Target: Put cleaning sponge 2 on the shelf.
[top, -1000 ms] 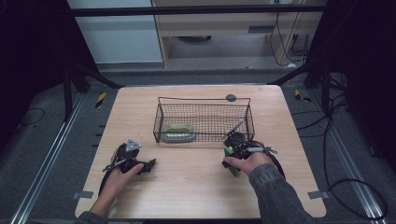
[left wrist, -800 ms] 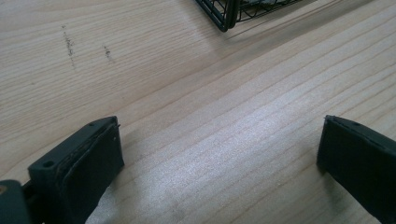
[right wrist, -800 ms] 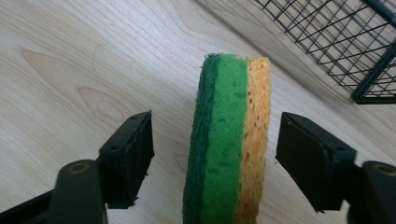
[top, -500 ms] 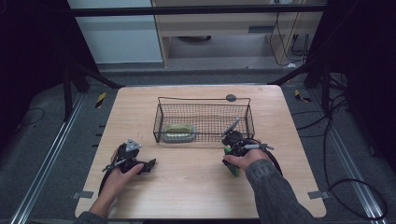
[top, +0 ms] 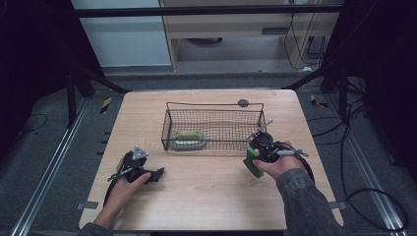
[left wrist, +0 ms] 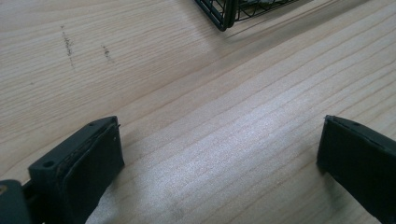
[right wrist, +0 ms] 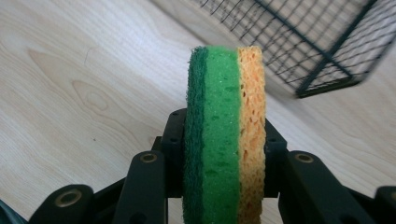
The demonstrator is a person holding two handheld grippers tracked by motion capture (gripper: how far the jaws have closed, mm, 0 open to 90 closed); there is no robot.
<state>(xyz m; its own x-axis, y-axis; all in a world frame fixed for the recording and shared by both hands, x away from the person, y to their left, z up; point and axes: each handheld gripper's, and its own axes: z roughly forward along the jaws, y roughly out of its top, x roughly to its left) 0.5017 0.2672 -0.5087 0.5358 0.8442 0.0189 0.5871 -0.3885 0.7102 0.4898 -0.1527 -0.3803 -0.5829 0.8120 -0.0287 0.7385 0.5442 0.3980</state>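
Your table (top: 206, 196) has a wire basket (top: 214, 129) toward its far side, with another sponge (top: 187, 138) in the basket's left end. Just off the basket's near right corner, your right gripper (top: 253, 161) is clamped on a green-and-yellow sponge (right wrist: 225, 135), having just closed. Off the near left corner, your left gripper (top: 156, 174) gapes wide, nothing between. No readable writing anywhere.

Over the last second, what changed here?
The right gripper has just been closing and is now shut on the sponge, lifted slightly off the table. The left gripper stayed open and still; the basket and the sponge inside it are unmoved.
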